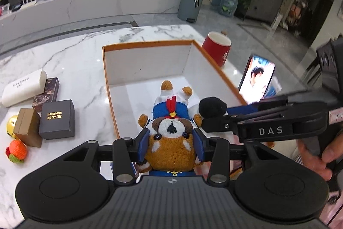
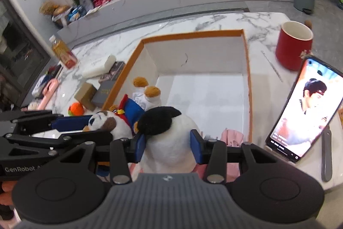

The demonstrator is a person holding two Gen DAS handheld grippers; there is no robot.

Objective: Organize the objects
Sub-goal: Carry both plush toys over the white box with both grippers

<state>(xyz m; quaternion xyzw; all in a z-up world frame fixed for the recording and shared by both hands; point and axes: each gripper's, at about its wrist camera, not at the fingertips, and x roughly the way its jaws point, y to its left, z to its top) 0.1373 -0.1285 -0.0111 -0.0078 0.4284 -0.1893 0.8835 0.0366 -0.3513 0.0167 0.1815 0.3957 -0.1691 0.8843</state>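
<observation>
Left wrist view, jaws clamp dog plush (image 1: pixel 170 143), right jaws clamp penguin plush (image 2: pixel 169 138), phone (image 2: pixel 304 108) beside box (image 2: pixel 247 70)

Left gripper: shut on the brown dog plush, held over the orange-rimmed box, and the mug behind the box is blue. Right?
Not quite: the mug is red, clear in the left wrist view. The left gripper is indeed shut on the brown dog plush over the orange-rimmed box.

Both wrist views tilt steeply down, close over the orange-rimmed box (image 1: pixel 148 43) (image 2: pixel 193 33); left camera sits left of it, right camera right.
</observation>
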